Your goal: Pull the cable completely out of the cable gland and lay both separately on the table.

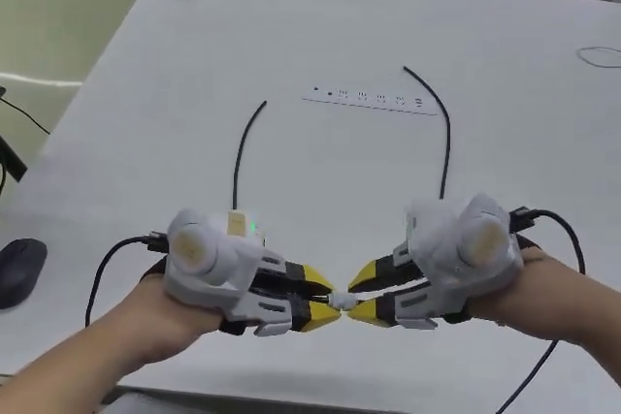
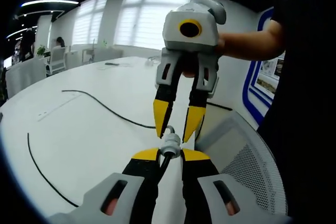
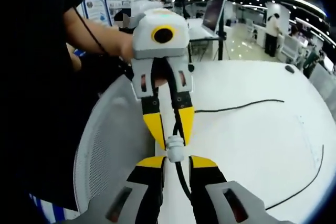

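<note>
Left gripper (image 2: 170,156): jaws drawn in and pinching the gland (image 2: 169,144) at its yellow tips, as seen in its own view; right gripper (image 3: 177,162): meets it tip to tip from the opposite side, its jaws narrowed to about the width of the gland and flanking its other end; whether they bear on it cannot be told; the gland is held in the air between the two grippers, above the near edge of the surface (image 1: 320,172), not resting on it; the cable (image 3: 181,178) passes through the gland and runs back between the jaws of each gripper, with clear space on either side of it, so neither gripper appears to hold the cable itself; the long axis of gland and cable lies in line with both grippers, across the person from left to right; in the head view one black strand trails over the surface beyond the left gripper and another beyond the right; which strand is the shorter cannot be told; judgement: withdrawal must follow that shared axis, the grippers parting directly away from each other; one gripper, probably the right, must first take the cable just beside the gland, the left being the better seated on the gland.
</note>
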`<state>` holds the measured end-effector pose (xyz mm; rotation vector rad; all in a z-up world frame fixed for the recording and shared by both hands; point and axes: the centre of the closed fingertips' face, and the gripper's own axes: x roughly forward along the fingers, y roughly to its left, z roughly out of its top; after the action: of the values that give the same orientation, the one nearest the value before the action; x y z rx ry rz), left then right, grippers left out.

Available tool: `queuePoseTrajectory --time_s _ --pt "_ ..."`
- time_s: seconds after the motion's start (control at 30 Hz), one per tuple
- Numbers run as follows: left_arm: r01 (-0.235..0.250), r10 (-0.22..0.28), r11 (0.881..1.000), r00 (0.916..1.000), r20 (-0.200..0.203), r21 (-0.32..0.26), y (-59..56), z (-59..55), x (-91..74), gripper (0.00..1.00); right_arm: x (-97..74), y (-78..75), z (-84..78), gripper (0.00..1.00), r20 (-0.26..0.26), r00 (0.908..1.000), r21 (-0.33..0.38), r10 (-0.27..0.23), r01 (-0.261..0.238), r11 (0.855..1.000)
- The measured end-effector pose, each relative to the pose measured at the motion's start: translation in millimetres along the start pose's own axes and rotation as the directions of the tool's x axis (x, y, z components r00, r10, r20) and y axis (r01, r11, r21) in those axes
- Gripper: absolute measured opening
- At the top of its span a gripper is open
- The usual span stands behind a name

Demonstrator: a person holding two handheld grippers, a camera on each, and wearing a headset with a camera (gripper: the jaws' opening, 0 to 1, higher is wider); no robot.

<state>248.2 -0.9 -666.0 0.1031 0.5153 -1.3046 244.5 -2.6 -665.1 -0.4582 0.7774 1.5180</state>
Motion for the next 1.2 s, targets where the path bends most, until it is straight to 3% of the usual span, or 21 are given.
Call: queuePoseTrajectory --time_s 0.07,0.1,0.17,0.2,0.27,0.37,0.53,0.67,0.8,1.1,1.13,1.17,1.2 --pt "-0.003 0.003 1.000 1.0000 -0.008 0.012 -0.1 -0.7 -1.2 0.15 -3.2 -6.4 -0.1 0.15 0.040 0.9992 0.041 0.003 -0.004 0.999" --pt "-0.006 0.006 1.000 1.0000 -0.005 0.018 0.4 0.3 -1.5 0.15 -5.1 -6.6 2.6 0.16 0.085 0.9961 0.110 0.025 -0.034 0.993" --pt "-0.013 0.013 1.000 0.9999 -0.001 0.025 0.9 1.9 -1.9 0.15 -8.1 -8.3 6.8 0.15 0.145 0.9883 0.174 0.048 -0.073 0.982" --pt "-0.015 0.015 0.999 0.9999 0.002 0.037 1.0 3.3 -2.0 0.15 -9.8 -6.8 10.0 0.15 0.185 0.9798 0.208 0.075 -0.114 0.971" --pt "-0.018 0.018 0.999 0.9998 0.003 0.041 1.2 4.6 -2.0 0.15 -11.0 -7.4 10.2 0.16 0.217 0.9702 0.256 0.107 -0.163 0.953" --pt "-0.021 0.021 0.998 0.9998 0.004 0.056 1.6 6.3 -2.2 0.15 -10.5 0.4 12.0 0.18 0.258 0.9487 0.294 0.183 -0.257 0.921" --pt "-0.019 0.019 0.997 0.9998 -0.007 0.072 -0.5 8.9 -1.8 0.15 -4.1 -6.6 8.8 0.15 0.294 0.9336 0.338 0.205 -0.302 0.892" --pt "-0.017 0.018 0.996 0.9996 -0.020 0.084 -1.3 8.3 -1.5 0.15 -5.4 -1.2 13.2 0.12 0.334 0.9092 0.374 0.248 -0.370 0.850" --pt "-0.017 0.019 0.996 0.9997 -0.017 0.091 -1.7 9.6 -1.3 0.15 -5.1 2.3 14.8 0.09 0.321 0.9094 0.367 0.265 -0.377 0.850" --pt "-0.011 0.016 0.993 0.9991 -0.039 0.119 -3.3 11.1 -0.1 0.15 -1.3 8.8 13.0 0.09 0.292 0.9022 0.372 0.317 -0.413 0.831" --pt "-0.007 0.013 0.992 0.9988 -0.048 0.124 -4.1 10.3 0.5 0.15 -1.4 9.3 12.8 0.09 0.288 0.9025 0.370 0.320 -0.413 0.832" --pt "-0.009 0.016 0.992 0.9985 -0.052 0.129 -3.3 9.9 0.9 0.15 -1.5 9.3 12.6 0.09 0.284 0.9044 0.344 0.319 -0.406 0.846" --pt "-0.008 0.015 0.992 0.9985 -0.053 0.128 -3.2 9.8 0.8 0.15 -1.6 9.2 12.5 0.08 0.284 0.9041 0.348 0.319 -0.408 0.844"
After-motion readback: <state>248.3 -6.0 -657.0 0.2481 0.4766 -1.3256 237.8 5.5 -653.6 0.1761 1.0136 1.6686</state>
